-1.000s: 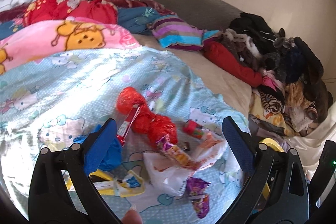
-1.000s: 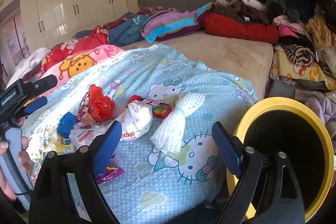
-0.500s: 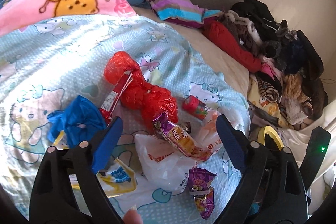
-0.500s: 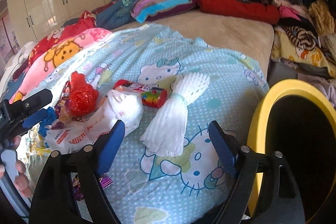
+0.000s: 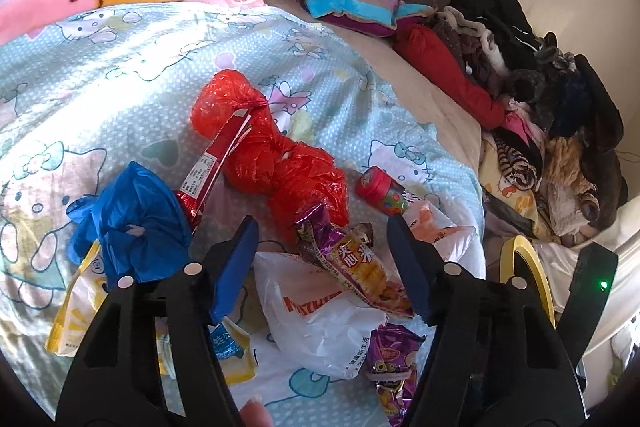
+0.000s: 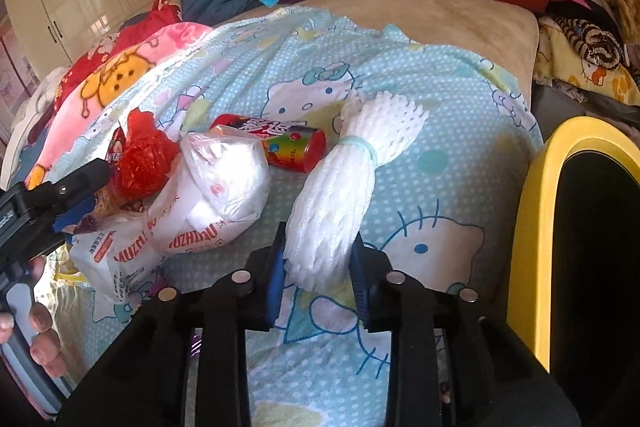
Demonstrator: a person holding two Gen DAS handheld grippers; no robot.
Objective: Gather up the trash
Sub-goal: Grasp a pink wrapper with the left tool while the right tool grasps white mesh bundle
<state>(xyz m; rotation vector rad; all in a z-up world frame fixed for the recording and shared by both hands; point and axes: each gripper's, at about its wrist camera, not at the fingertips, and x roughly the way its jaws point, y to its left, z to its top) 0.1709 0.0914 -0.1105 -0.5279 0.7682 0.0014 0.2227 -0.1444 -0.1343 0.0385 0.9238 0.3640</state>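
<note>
My right tongs grip the white foam netting; my left tongs hang apart over the wrapper pile.

In the left wrist view, a blue bag (image 5: 128, 223) lies at left centre on the bed sheet (image 5: 120, 67), a red bag (image 5: 276, 163) in the middle, and my left tongs (image 5: 324, 267) are spread wide, straddling a purple and yellow snack wrapper (image 5: 352, 263) atop a white plastic bag (image 5: 324, 319). In the right wrist view, that white plastic bag (image 6: 216, 195) sits left of centre, a red candy tube (image 6: 288, 147) just behind it, and my right tongs (image 6: 318, 273) are clamped on the white foam netting (image 6: 344, 187) at lower centre, with a yellow-rimmed bin (image 6: 532, 227) at the right edge.
</note>
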